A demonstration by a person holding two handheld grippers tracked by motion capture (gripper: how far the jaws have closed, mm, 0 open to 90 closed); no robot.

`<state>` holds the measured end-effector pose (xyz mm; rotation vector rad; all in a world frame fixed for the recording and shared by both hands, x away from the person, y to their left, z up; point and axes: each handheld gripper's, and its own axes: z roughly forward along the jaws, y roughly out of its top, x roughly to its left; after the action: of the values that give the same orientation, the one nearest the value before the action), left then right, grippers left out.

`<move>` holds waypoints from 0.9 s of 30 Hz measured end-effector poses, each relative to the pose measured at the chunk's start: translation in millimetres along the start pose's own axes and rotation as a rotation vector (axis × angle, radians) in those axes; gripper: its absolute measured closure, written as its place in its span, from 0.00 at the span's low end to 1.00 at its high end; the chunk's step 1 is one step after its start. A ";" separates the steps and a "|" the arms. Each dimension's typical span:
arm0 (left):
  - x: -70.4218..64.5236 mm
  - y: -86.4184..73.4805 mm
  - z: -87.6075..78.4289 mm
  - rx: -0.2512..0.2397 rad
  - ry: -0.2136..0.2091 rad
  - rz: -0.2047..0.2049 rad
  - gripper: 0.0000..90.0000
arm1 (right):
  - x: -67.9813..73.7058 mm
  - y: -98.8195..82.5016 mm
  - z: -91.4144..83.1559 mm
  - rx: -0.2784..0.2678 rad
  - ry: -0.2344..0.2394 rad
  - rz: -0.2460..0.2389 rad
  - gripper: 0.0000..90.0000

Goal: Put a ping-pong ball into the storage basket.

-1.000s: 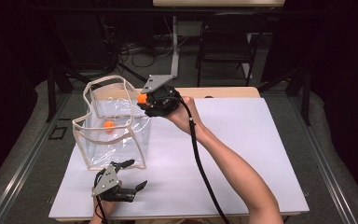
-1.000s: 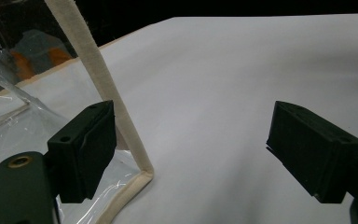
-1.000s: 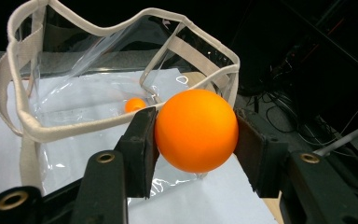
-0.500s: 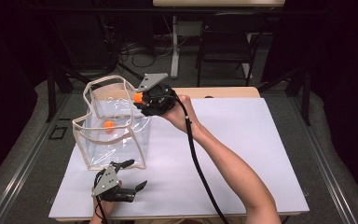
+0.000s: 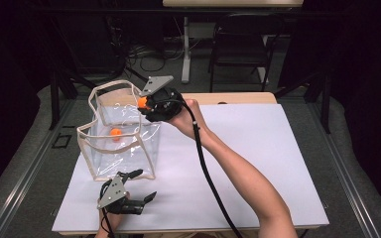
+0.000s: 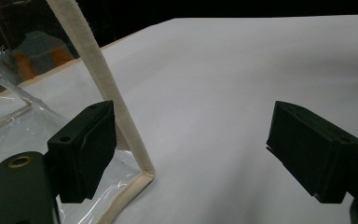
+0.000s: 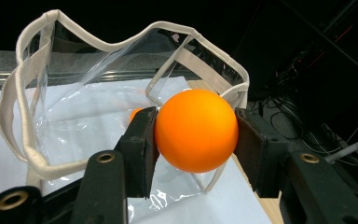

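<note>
A clear plastic bag with cream trim stands open at the table's left. One orange ball lies inside it. My right gripper hangs over the bag's far right rim, shut on a second orange ball. In the right gripper view the bag's open mouth lies just beyond that ball. My left gripper rests low near the table's front edge, open, with nothing between its jaws. In the left gripper view, the bag's trimmed front corner stands right beside one of my left gripper's jaws.
A white sheet covers the table, with bare room to the right of the bag. A strip of wooden tabletop shows along the far edge. A dark chair and cables on the floor lie beyond the table.
My right gripper has shifted slightly left with the ball, closer over the bag's rim. The left gripper has stayed where it was.
</note>
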<state>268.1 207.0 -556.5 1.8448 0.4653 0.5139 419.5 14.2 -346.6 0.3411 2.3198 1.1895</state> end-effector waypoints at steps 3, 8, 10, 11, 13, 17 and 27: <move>0.2 -0.1 0.0 0.000 0.001 -0.001 0.17 | -0.5 1.2 0.9 -0.005 0.003 0.004 0.56; 0.2 -0.3 -0.5 0.003 0.003 -0.002 0.17 | -0.2 2.7 2.7 -0.005 0.002 0.003 0.56; 0.5 -0.3 -0.7 0.001 0.004 -0.001 0.17 | 0.0 3.4 3.4 -0.007 0.003 0.000 0.56; 0.6 -0.3 -0.6 0.001 0.004 -0.002 0.17 | 0.5 3.7 3.9 -0.008 0.003 0.001 0.56; 0.5 -0.3 -0.4 0.003 0.004 -0.003 0.17 | 1.4 4.2 4.5 -0.010 0.003 0.002 0.56; 0.2 -0.2 -0.3 0.002 0.002 -0.002 0.17 | 3.0 5.0 5.2 -0.019 0.003 0.000 0.56; 0.2 -0.2 -0.3 0.003 0.002 -0.001 0.17 | 6.0 5.6 8.6 -0.023 0.007 -0.005 0.56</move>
<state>268.0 207.4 -556.5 1.8468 0.4686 0.5144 419.1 26.0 -348.2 0.3236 2.3093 1.2163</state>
